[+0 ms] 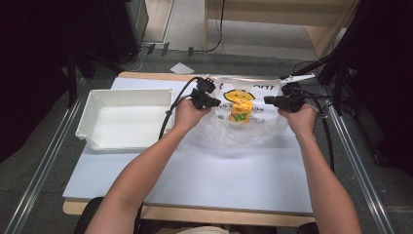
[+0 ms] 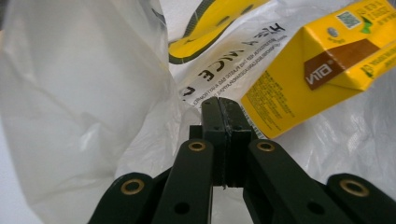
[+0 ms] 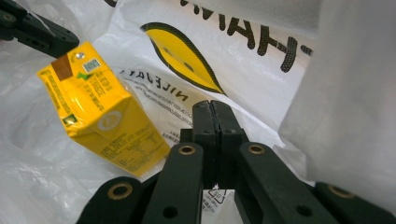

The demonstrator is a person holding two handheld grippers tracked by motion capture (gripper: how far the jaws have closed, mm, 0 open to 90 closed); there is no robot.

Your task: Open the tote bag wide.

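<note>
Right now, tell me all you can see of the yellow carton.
The carton is a small yellow drink box, cardboard by its look, with fine print, a brown patch and a folded top flap. It stands on the bag, a thin white plastic one with a yellow face print, midway between the two shut grippers. Neither touches it; only the bag's film does.

From above I see my left tongs [image 1: 210,101] and right tongs [image 1: 275,101] facing each other across a translucent plastic bag [image 1: 238,129] that lies on the pale tabletop [image 1: 219,175]. A yellow drink carton [image 1: 241,111] stands inside the bag, between the two tongs, in front of the bag's yellow printed face. A white plastic bin [image 1: 124,119] sits to the left of my left hand [image 1: 190,114], near the tabletop's left edge. Black cables trail from both tongs.
</note>
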